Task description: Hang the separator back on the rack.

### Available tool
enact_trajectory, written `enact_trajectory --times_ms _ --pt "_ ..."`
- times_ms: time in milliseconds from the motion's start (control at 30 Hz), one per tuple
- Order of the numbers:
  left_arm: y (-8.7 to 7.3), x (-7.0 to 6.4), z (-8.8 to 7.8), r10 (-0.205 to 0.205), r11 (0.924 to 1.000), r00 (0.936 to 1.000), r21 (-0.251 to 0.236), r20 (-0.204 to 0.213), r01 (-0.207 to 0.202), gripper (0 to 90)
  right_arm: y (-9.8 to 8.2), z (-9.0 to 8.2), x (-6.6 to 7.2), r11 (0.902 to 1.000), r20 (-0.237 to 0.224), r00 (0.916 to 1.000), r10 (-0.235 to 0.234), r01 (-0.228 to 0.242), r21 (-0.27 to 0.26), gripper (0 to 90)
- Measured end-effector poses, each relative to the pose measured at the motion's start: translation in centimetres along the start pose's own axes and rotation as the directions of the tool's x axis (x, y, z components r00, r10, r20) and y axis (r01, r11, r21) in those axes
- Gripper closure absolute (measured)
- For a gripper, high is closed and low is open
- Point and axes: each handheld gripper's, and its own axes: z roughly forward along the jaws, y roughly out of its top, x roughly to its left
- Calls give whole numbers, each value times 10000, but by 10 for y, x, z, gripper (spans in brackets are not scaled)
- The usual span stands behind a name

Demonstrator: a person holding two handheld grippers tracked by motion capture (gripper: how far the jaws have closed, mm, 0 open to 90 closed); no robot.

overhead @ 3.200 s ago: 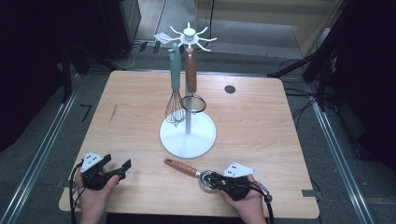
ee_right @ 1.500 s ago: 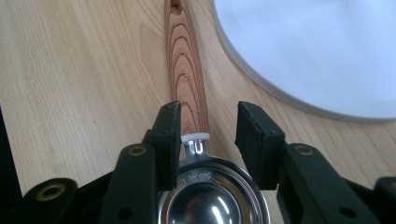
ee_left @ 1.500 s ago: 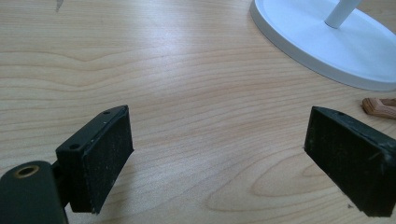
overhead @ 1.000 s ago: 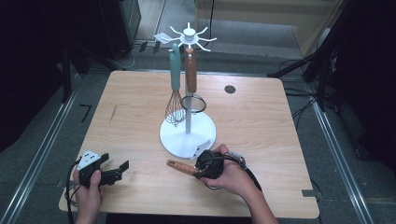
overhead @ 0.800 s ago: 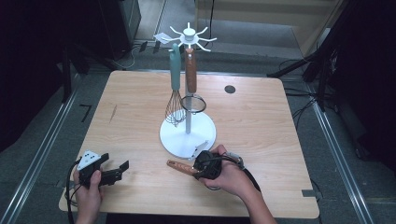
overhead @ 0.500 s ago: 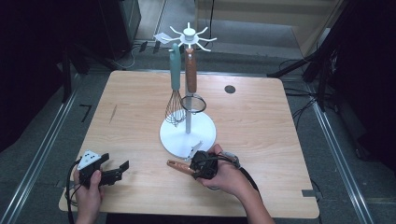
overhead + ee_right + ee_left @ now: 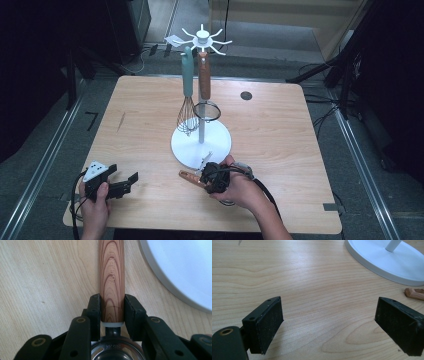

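A utensil with a wooden handle [image 7: 189, 176] and a steel head [image 7: 117, 350] lies on the table in front of the white stand base [image 7: 200, 145]. My right gripper [image 7: 212, 180] sits low over it; its jaws have just been closing, and both pads now press the handle [image 7: 112, 275] near the steel collar. My left gripper [image 7: 127, 182] rests at the front left, open, with bare wood between its pads [image 7: 267, 322]. The handle's tip [image 7: 414, 293] is in the left gripper view at the right edge.
The stand [image 7: 202, 35] carries a teal-handled whisk [image 7: 187, 112] and a wooden-handled strainer [image 7: 204, 85] on its hooks. Its round base [image 7: 185, 270] lies close to the right of the held handle. A dark round hole [image 7: 245, 95] marks the table's far right.
The right hand has come up from the front edge and turned over the utensil, then slid slightly left along it. Its jaws have drawn in onto the handle. The left hand has kept still.
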Motion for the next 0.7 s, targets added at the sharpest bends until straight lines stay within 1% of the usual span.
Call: enact_trajectory --times_ms 100,167,200,233,300,367,400,433,467,500,533,567,600,700 --pt "0 0 0 6 10000 10000 7 2 -6 81 -1 0 -1 10000 -28 10000 -19 19 -60 704" --pt "0 0 0 25 10000 10000 16 -13 -25 82 1 0 0 10000 -29 10000 83 -83 35 704" --pt "0 0 0 17 10000 10000 22 -4 -17 82 4 0 -1 9996 11 9999 -123 122 261 702" --pt "0 0 0 13 10000 10000 20 11 -13 82 4 0 -1 9996 11 9999 -123 122 261 702" --pt "0 0 0 -2 10000 10000 38 14 2 82 8 1 0 9987 -27 10000 75 -74 504 701" --pt "0 0 0 -2 10000 10000 38 20 2 82 12 1 0 9966 -13 9999 104 -102 815 698" --pt "0 0 0 0 10000 10000 41 23 0 82 13 2 -1 9962 -20 10000 94 -92 870 698" --pt "0 0 0 6 10000 10000 44 19 -6 82 16 2 -1 9938 -26 9999 159 -155 1104 699" --pt "0 0 0 0 10000 10000 43 29 0 82 16 2 -1 9938 -26 9999 159 -155 1104 699" --pt "0 0 1 -13 10000 10000 38 27 13 82 17 2 -1 9922 -5 9999 136 -134 1242 699" --pt "0 0 1 -14 10000 10000 41 22 14 82 18 2 0 9910 8 9997 228 -227 1316 702" --pt "0 0 1 1 10000 10000 44 15 -1 82 20 2 -1 9896 45 9999 92 -97 1433 704" --pt "0 0 0 8 10000 10000 40 16 -8 82 22 2 0 9877 82 9999 142 -153 1554 706" --pt "0 0 1 -7 10000 10000 33 17 7 82 21 3 0 9889 95 9999 117 -130 1477 707"
